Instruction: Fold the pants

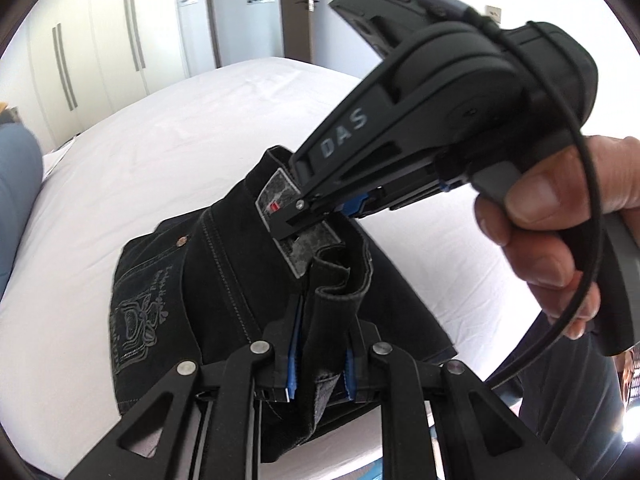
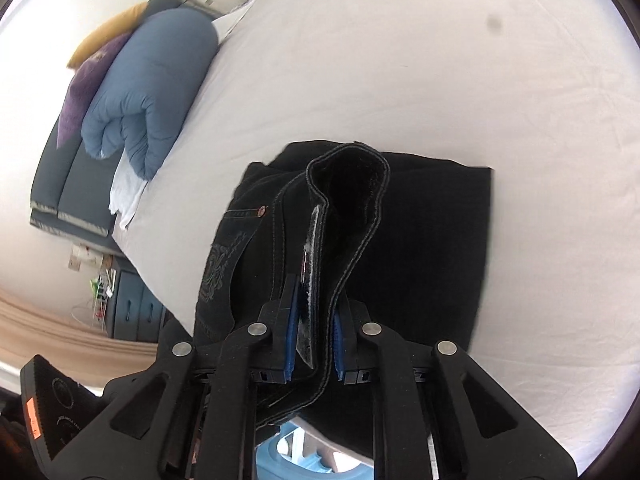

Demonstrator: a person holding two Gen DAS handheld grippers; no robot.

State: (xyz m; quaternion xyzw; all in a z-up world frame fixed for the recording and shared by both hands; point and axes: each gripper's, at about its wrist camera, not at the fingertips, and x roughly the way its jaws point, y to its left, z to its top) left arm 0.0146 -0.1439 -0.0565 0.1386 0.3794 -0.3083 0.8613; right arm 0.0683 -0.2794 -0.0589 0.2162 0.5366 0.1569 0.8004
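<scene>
Black jeans [image 1: 224, 280] lie partly folded on a white bed [image 1: 168, 128], with an embroidered back pocket and a grey waistband label. My left gripper [image 1: 320, 364] is shut on a bunched fold of the waistband. My right gripper [image 1: 296, 216] shows in the left wrist view, shut on the waistband at the label. In the right wrist view my right gripper [image 2: 314, 340] clamps the waistband of the jeans [image 2: 420, 248], which hang onto the bed [image 2: 440, 80] beyond.
White wardrobes [image 1: 100, 52] and a door stand behind the bed. A folded blue duvet [image 2: 152, 92] with purple and yellow pillows lies at the bed's far left end. A dark cabinet [image 2: 136, 312] stands beside the bed.
</scene>
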